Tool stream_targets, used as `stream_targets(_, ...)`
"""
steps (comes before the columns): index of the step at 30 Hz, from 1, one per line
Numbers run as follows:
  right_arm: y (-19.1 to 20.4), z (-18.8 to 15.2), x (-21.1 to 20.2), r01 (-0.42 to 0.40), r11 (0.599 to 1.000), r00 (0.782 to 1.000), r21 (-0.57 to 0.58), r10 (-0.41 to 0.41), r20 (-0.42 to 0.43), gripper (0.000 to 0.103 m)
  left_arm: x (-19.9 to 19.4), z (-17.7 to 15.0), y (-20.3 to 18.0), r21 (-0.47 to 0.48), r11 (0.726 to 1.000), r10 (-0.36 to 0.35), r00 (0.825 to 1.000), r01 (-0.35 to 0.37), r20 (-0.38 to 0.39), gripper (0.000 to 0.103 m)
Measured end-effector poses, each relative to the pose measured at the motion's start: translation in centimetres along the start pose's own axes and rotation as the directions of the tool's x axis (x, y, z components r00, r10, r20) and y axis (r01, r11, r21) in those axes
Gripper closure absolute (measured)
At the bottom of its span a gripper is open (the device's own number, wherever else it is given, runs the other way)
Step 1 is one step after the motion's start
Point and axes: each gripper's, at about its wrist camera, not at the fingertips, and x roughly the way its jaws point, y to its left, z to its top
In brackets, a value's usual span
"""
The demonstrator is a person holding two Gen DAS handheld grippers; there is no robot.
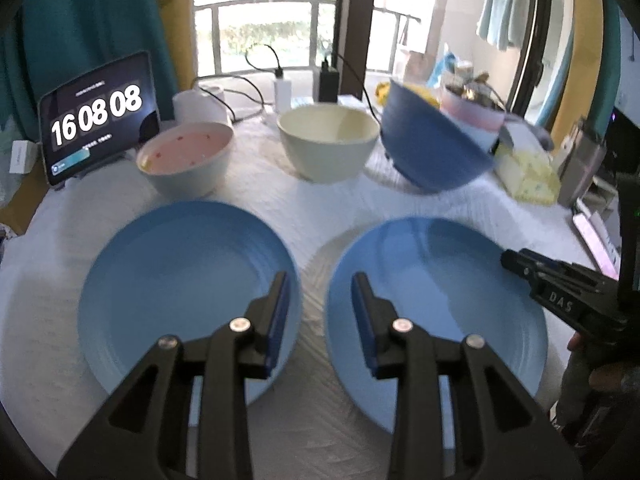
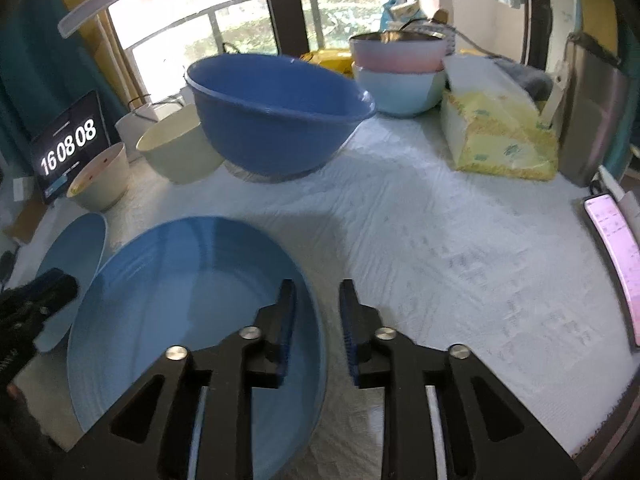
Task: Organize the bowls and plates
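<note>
2 glossy light-blue plates [image 1: 188,292] [image 1: 436,312] lie side by side; the left gripper [image 1: 320,280] and right gripper [image 2: 316,288] hover, jaws parted, empty.

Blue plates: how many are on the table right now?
2. The left plate lies under the left gripper; the right plate lies beside it, its right rim by the right gripper. None seems hidden.

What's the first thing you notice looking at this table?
Two big light blue plates lie side by side at the near edge, the left plate and the right plate. Behind them, a dark blue bowl sits tilted, beside a cream bowl. A tablet at far left shows 16 08 08.
</note>
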Motion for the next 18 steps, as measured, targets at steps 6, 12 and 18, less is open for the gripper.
stream_targets(6,0.1,0.6,-1.4,0.049,0.999,0.998,0.009,-0.049,0.034,0.073,-1.1,0.0,1.9,-0.043,0.999,-0.006,0.999,0.007,0.036,0.067)
stream_targets(12,1.4,1.4,-2.4,0.056,0.998,0.997,-0.016,-0.055,0.06,0.072,-2.4,-0.2,4.2,-0.087,0.996,-0.001,0.997,0.008,0.081,0.055)
stream_targets(18,3.2,2.0,-2.9,0.048,0.998,0.996,-0.041,-0.045,0.076,0.072,-3.3,-0.3,6.3,-0.115,0.993,0.031,0.994,-0.019,0.106,0.055)
